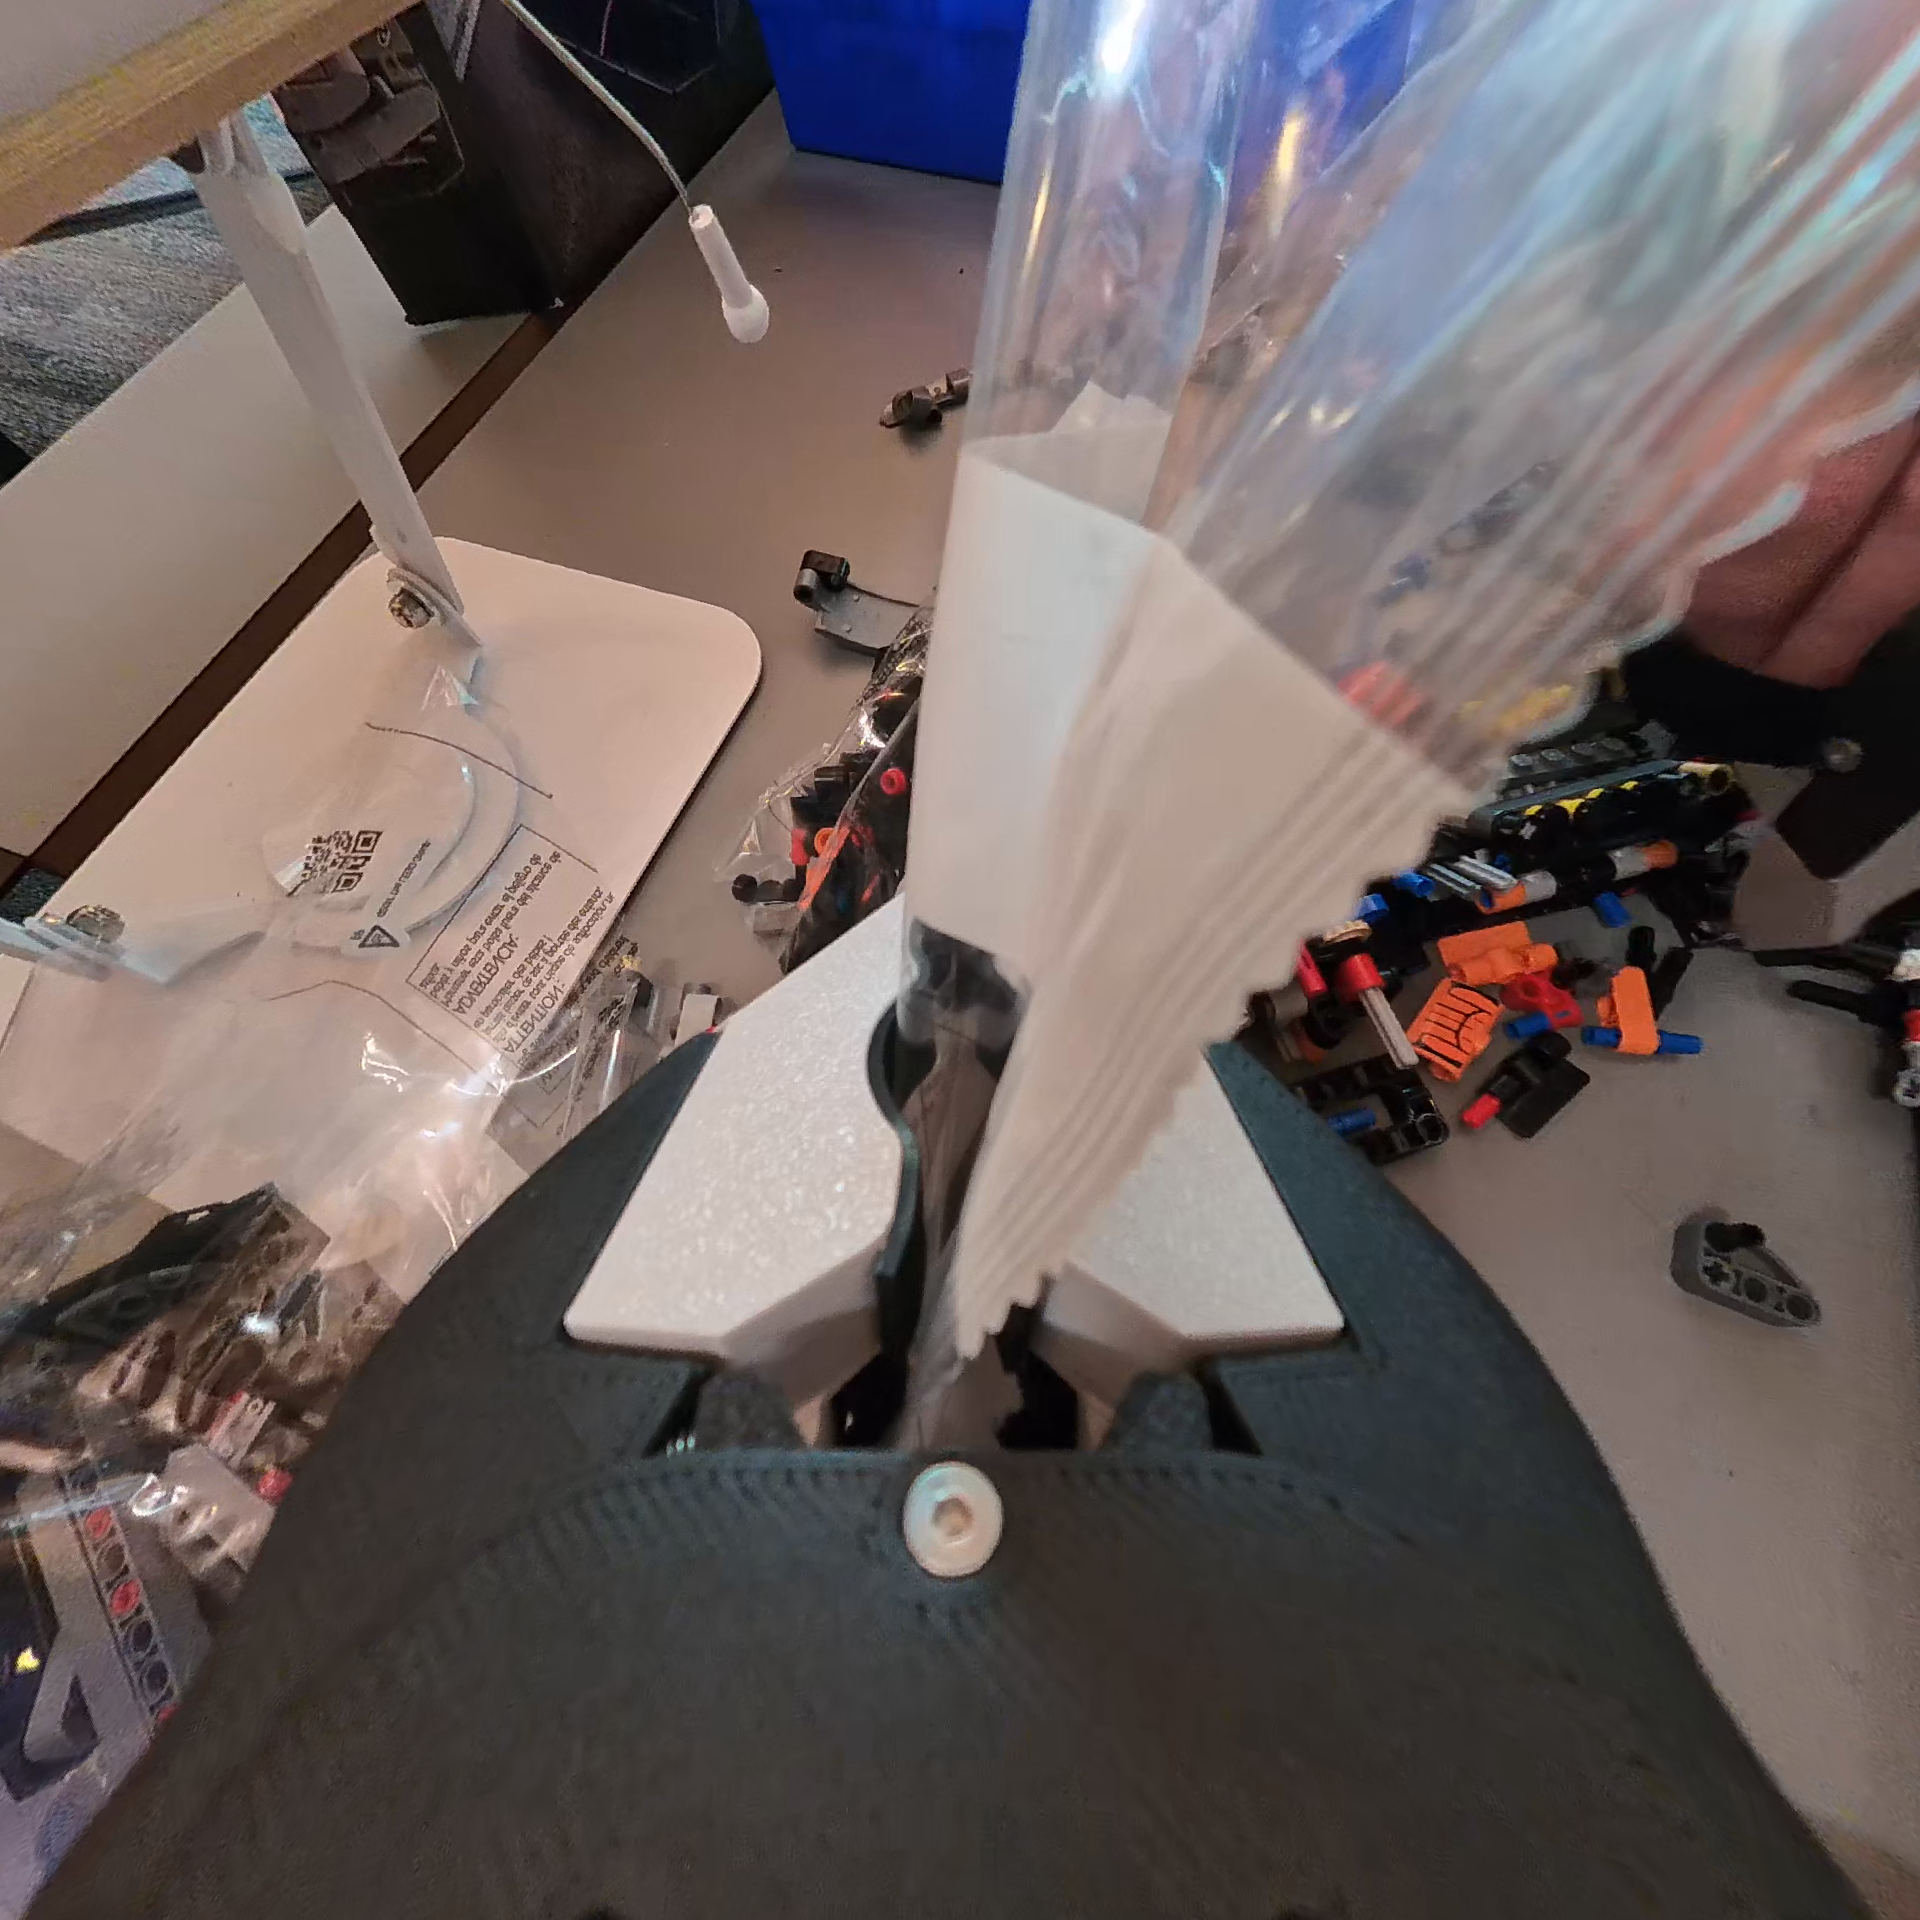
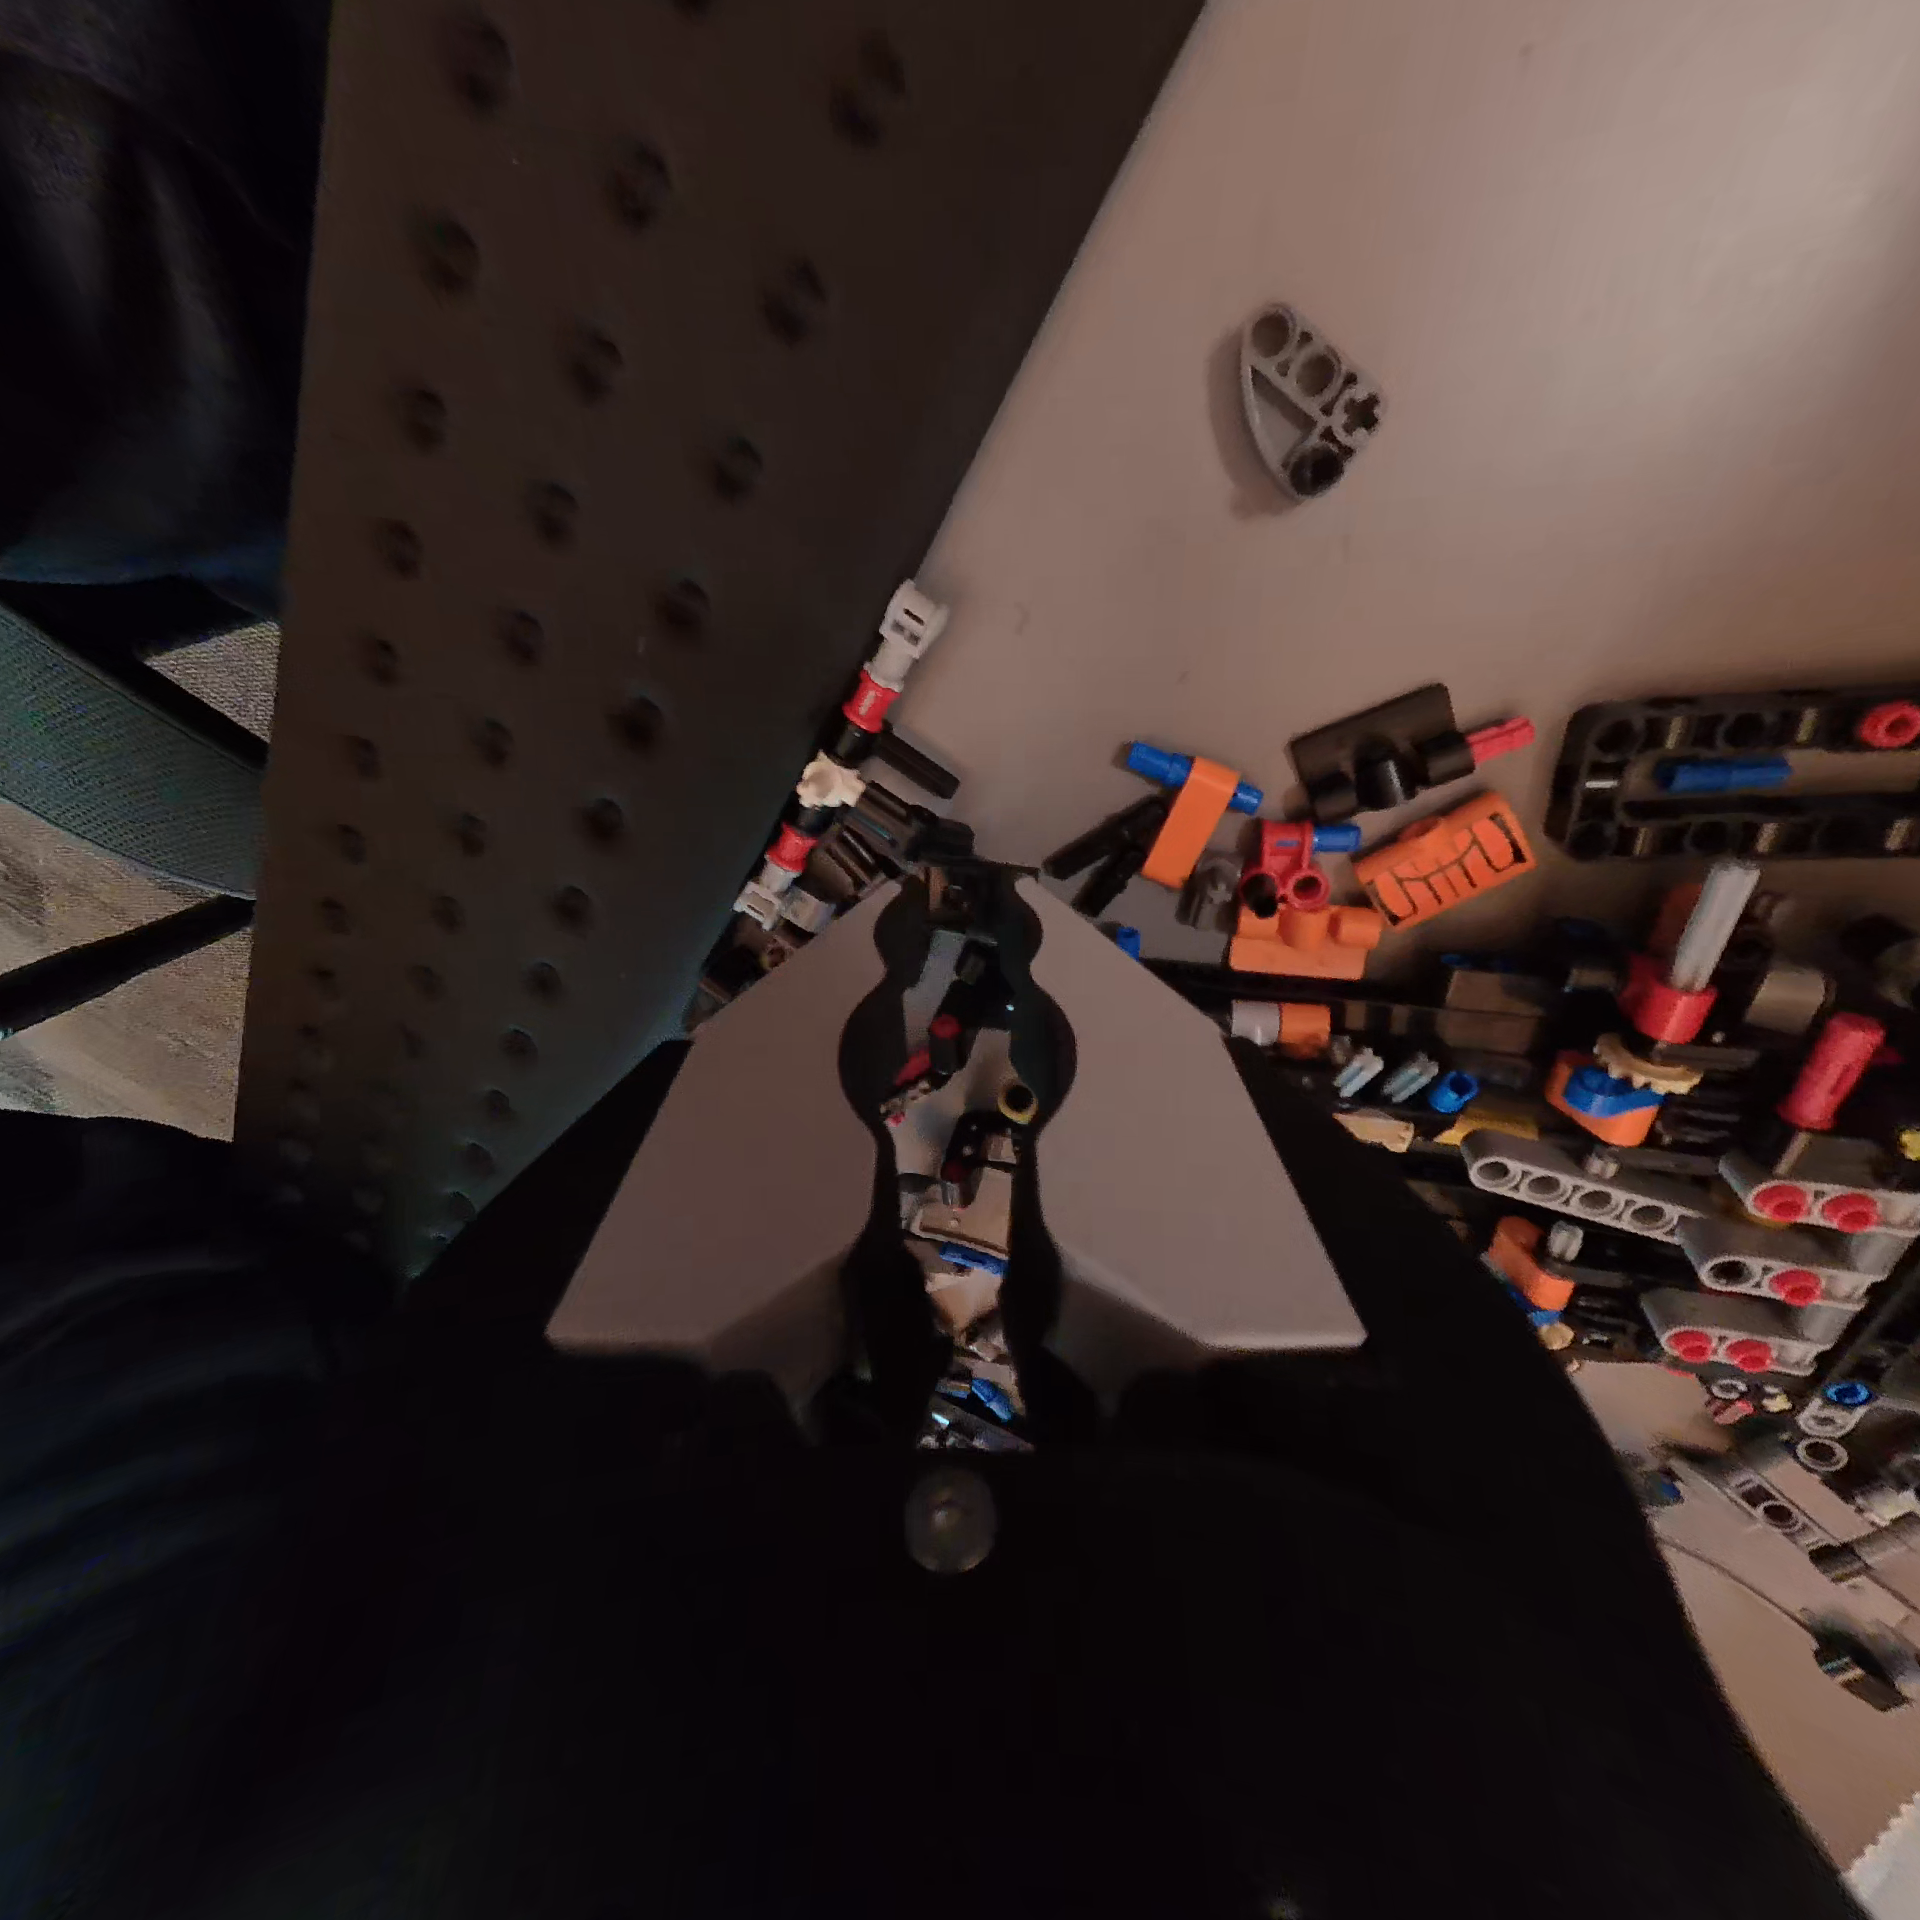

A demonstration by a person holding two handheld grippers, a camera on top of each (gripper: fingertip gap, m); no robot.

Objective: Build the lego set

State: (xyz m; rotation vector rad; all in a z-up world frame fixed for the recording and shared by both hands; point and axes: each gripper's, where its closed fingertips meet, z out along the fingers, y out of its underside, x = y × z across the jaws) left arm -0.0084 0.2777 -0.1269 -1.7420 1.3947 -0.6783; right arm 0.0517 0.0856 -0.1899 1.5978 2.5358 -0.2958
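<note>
My left gripper (image 1: 966,997) is shut on the white, saw-edged strip of a clear plastic bag (image 1: 1299,468) that rises up and to the right. Small parts show dimly in the bag's upper right. My right gripper (image 2: 966,894) is shut, with crinkled clear plastic and small parts showing between its jaws; it appears to grip the same bag. It also shows in the left wrist view (image 1: 1808,790) under a hand (image 1: 1849,561). Loose orange, red, blue and black pieces (image 1: 1496,966) (image 2: 1444,862) lie on the grey table. A partly built model (image 2: 1714,1195) lies beside them.
A grey curved beam (image 1: 1745,1268) (image 2: 1304,405) lies alone. A sealed parts bag (image 1: 842,821) lies ahead; more bags (image 1: 208,1351) lie at left. A white stand base (image 1: 582,665) is at left, a blue bin (image 1: 883,83) at the back. A perforated grey panel (image 2: 540,520) borders the table. The tips of one gripper are about 20 centimeters away from the tips of the other.
</note>
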